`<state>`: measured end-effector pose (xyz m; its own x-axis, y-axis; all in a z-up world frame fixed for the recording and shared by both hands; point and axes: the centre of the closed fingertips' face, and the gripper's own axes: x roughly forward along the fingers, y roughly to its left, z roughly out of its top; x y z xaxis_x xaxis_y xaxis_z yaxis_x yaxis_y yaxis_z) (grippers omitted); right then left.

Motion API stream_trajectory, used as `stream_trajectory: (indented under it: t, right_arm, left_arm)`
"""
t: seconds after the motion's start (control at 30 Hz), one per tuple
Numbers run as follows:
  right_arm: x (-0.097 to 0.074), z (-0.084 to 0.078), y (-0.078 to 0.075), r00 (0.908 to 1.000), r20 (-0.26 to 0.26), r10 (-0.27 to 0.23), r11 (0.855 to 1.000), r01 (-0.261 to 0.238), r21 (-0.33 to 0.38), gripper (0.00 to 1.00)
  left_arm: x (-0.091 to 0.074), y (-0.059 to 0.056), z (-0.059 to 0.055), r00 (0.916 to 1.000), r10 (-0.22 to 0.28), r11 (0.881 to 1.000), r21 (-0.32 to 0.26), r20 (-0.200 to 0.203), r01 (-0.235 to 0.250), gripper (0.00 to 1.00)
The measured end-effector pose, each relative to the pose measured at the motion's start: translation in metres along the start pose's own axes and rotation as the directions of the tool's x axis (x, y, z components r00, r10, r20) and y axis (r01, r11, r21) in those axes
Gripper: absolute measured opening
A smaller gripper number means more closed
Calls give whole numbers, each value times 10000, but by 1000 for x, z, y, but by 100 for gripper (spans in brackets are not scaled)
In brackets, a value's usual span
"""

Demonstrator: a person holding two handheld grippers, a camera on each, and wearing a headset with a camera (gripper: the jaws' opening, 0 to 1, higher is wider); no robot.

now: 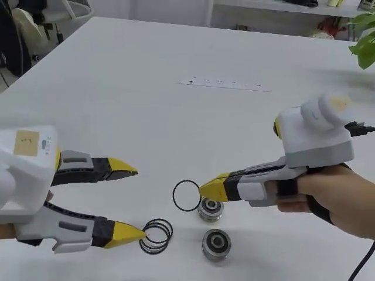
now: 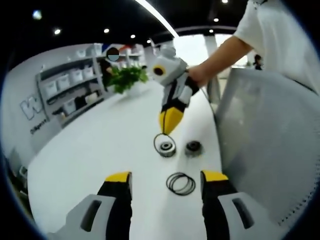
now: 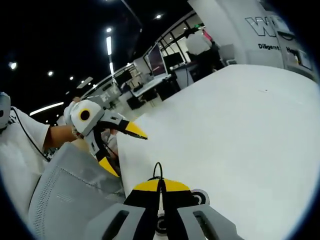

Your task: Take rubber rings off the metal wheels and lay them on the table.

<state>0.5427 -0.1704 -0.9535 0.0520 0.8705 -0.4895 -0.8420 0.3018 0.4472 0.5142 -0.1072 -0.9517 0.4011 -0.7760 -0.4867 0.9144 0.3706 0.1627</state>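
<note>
Two metal wheels (image 1: 216, 243) — about four rubber rings (image 1: 156, 235)

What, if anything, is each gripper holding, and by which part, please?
The right gripper pinches one rubber ring by its rim; the left gripper, open, holds nothing.

Green plant (image 1: 364, 44), white strip (image 1: 225, 84).

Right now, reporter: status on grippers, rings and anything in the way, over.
Left gripper open by ring pile. Right gripper shut on ring, beside wheels. Nothing blocking.
</note>
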Motion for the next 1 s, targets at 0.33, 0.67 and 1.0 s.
stream_trajectory:
  t: [0.33,0.67,1.0]
  right_arm:
    - [29,-10,7,9981,-493,375,9992,-381,-110,0]
    - [45,-27,6,9938,-1002,486,9988,-487,13,0]
    - [49,-38,-3,9905,-1371,43,9999,-60,-117,0]
  left_arm:
    - [-24,-3,-27,9964,808,9932,-819,-248,-826,59]
    - [-38,-3,-41,9894,1378,9798,-1401,-450,-1429,60]
    - [-41,2,-38,9836,1787,9664,-1835,-227,-1798,60]
